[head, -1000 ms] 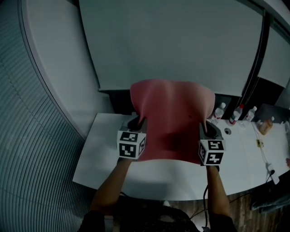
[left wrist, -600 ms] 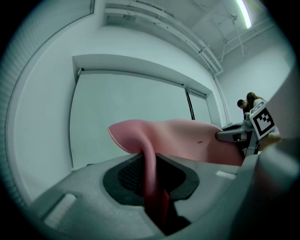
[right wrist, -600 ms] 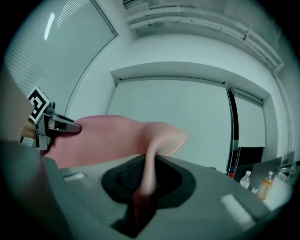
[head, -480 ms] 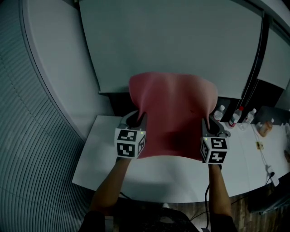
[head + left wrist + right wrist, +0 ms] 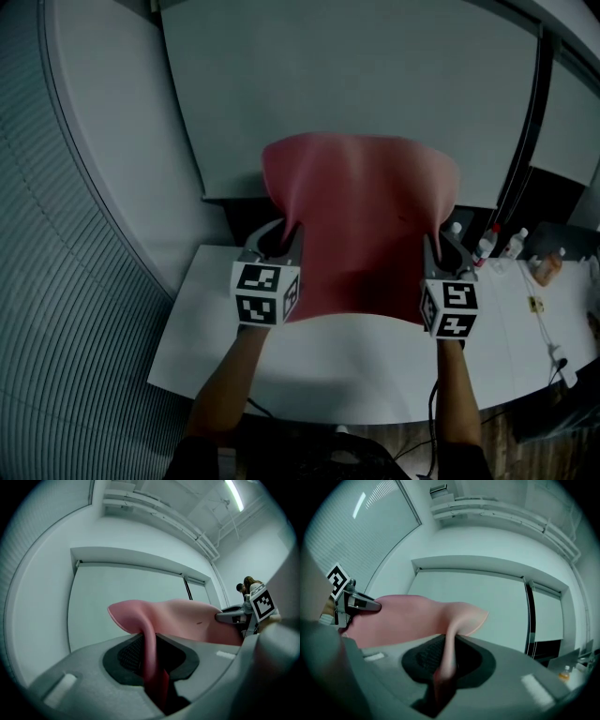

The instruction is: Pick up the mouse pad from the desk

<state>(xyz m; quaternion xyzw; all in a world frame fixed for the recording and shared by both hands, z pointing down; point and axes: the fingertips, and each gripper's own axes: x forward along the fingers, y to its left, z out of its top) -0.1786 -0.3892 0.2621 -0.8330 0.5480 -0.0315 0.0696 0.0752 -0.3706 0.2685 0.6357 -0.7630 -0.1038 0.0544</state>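
Observation:
A large pink mouse pad [image 5: 361,225] hangs in the air above the white desk [image 5: 319,366], stretched between my two grippers. My left gripper [image 5: 286,239] is shut on the pad's left edge, and my right gripper [image 5: 433,246] is shut on its right edge. In the left gripper view the pink sheet [image 5: 150,653] runs pinched between the black pads and spreads away to the right gripper [image 5: 234,617]. The right gripper view shows the same: the pad [image 5: 447,658] is clamped in the jaws and reaches across to the left gripper [image 5: 361,604]. The pad's lower edge sags in a curve over the desk.
Several small bottles [image 5: 497,246] stand at the desk's back right, with an orange object [image 5: 547,267] and a cable [image 5: 548,328] further right. A white wall panel [image 5: 356,84] rises behind the desk. Ribbed blinds [image 5: 56,309] fill the left side.
Both grippers have risen together with the mouse pad. The pad's top edge now stands higher against the wall panel, and more bare desk shows under its lower edge.

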